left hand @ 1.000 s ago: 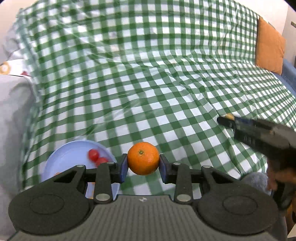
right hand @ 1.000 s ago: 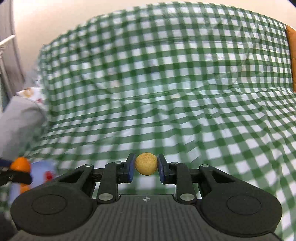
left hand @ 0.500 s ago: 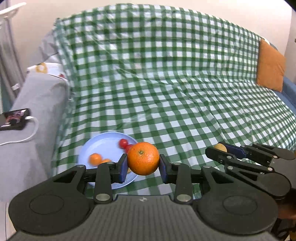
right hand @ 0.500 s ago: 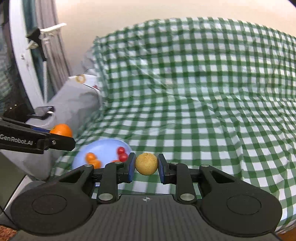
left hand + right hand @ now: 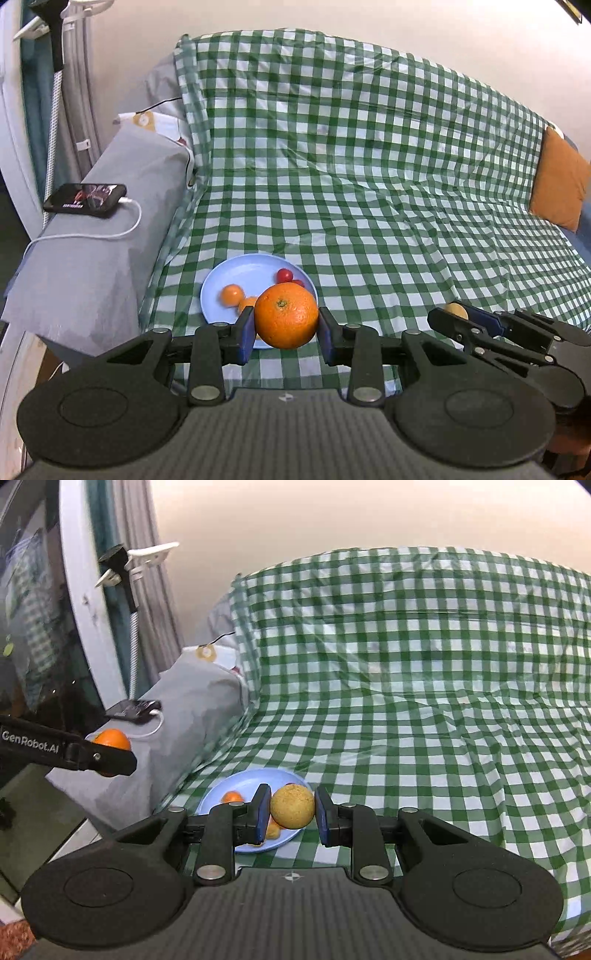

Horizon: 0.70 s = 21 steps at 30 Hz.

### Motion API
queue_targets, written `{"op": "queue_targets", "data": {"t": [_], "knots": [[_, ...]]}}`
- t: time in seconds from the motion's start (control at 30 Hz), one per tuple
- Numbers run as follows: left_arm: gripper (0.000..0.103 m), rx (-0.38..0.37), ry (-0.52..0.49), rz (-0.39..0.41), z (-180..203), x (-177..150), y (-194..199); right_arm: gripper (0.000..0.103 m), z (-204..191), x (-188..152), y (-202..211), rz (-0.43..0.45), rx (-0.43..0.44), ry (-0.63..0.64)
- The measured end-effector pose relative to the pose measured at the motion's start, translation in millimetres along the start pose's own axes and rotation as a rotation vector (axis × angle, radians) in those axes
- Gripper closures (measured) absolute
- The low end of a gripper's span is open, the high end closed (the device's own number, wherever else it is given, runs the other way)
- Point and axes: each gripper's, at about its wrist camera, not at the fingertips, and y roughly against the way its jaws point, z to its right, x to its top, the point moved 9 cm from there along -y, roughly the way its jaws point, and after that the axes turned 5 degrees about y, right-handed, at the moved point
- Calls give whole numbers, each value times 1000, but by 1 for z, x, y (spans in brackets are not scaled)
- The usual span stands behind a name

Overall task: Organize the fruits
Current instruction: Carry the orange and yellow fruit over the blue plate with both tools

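My left gripper (image 5: 286,332) is shut on a large orange (image 5: 286,315) and holds it in the air above the near edge of a light blue plate (image 5: 243,275). The plate lies on the green checked cloth and holds small orange fruits (image 5: 232,294) and red cherry tomatoes (image 5: 284,274). My right gripper (image 5: 291,818) is shut on a small round tan fruit (image 5: 292,806), in the air over the plate's (image 5: 247,781) right side. The right gripper also shows in the left wrist view (image 5: 456,314); the left gripper with the orange shows in the right wrist view (image 5: 110,744).
The checked cloth (image 5: 369,184) covers a sofa seat and backrest. A grey armrest (image 5: 110,229) on the left carries a phone (image 5: 85,199) on a white cable. An orange cushion (image 5: 559,184) leans at the far right. A curtain and a white frame (image 5: 85,602) stand left.
Both grippers have pulled back and up from the sofa, each still holding its fruit. The plate, the armrest and the phone have come into view.
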Motion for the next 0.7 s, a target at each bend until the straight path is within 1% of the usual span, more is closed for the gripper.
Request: {"op": "queue_targets", "data": {"t": [0.2, 0.27, 0.53, 0.7], "knots": [[64, 18, 12, -11, -16, -5, 0, 76, -27, -8, 1, -3, 15, 50], [64, 26, 15, -14, -21, -6, -4, 76, -33, -9, -2, -16, 13, 71], [64, 50, 41, -40, -40, -1, -27, 76, -41, -13, -19, -74, 21, 109], [64, 66, 50, -54, -52, 6, -45, 76, -46, -14, -40, -112, 37, 120]]}}
